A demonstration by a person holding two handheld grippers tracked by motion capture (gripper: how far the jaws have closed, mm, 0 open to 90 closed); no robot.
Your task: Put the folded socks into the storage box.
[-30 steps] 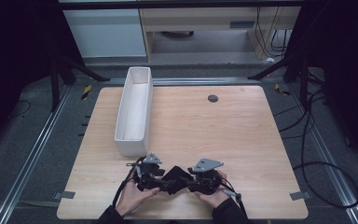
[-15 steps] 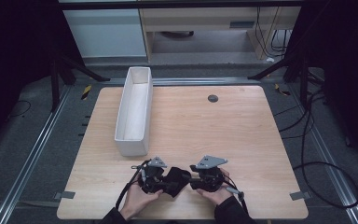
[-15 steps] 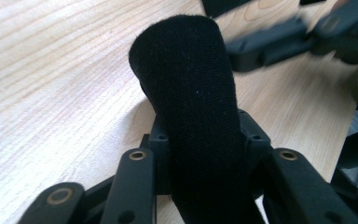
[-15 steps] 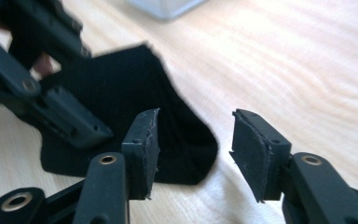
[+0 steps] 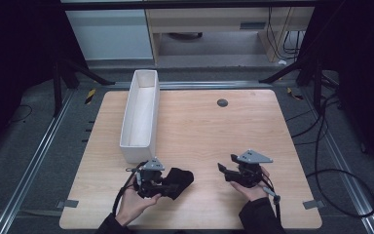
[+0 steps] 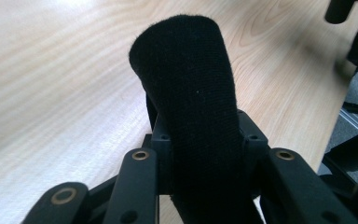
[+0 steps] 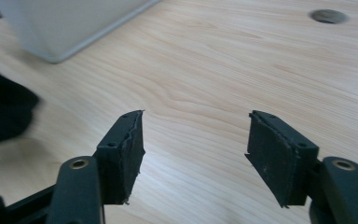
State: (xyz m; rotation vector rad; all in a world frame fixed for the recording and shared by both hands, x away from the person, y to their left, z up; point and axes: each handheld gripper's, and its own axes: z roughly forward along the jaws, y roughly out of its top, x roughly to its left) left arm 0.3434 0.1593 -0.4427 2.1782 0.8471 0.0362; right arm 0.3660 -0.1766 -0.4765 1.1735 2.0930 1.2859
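A black sock-like cloth point(image 5: 179, 178) sticks out to the right of my left gripper point(image 5: 170, 185) near the table's front edge. In the left gripper view the cloth point(image 6: 186, 70) runs up between the jaws, whose pads press on its sides; my left gripper point(image 6: 205, 137) has just been closing on it. My right gripper point(image 5: 225, 168) sits apart to the right, pointing left. Its jaws point(image 7: 193, 140) have just been opening and stand wide with only bare wood between them. The cloth point(image 7: 0, 116) shows as a dark blur at that view's left edge.
A long white open box point(image 5: 140, 109) stands at the wooden table's point(image 5: 214, 126) left side, just behind the left hand; its corner point(image 7: 70, 23) is ahead of the right gripper. A round hole point(image 5: 222, 103) lies at the back. Dark floor, rails and cables surround the table.
The two grippers were together on the cloth at the front centre. The right gripper has let go, opened and moved off to the right. The left gripper has shut on the cloth.
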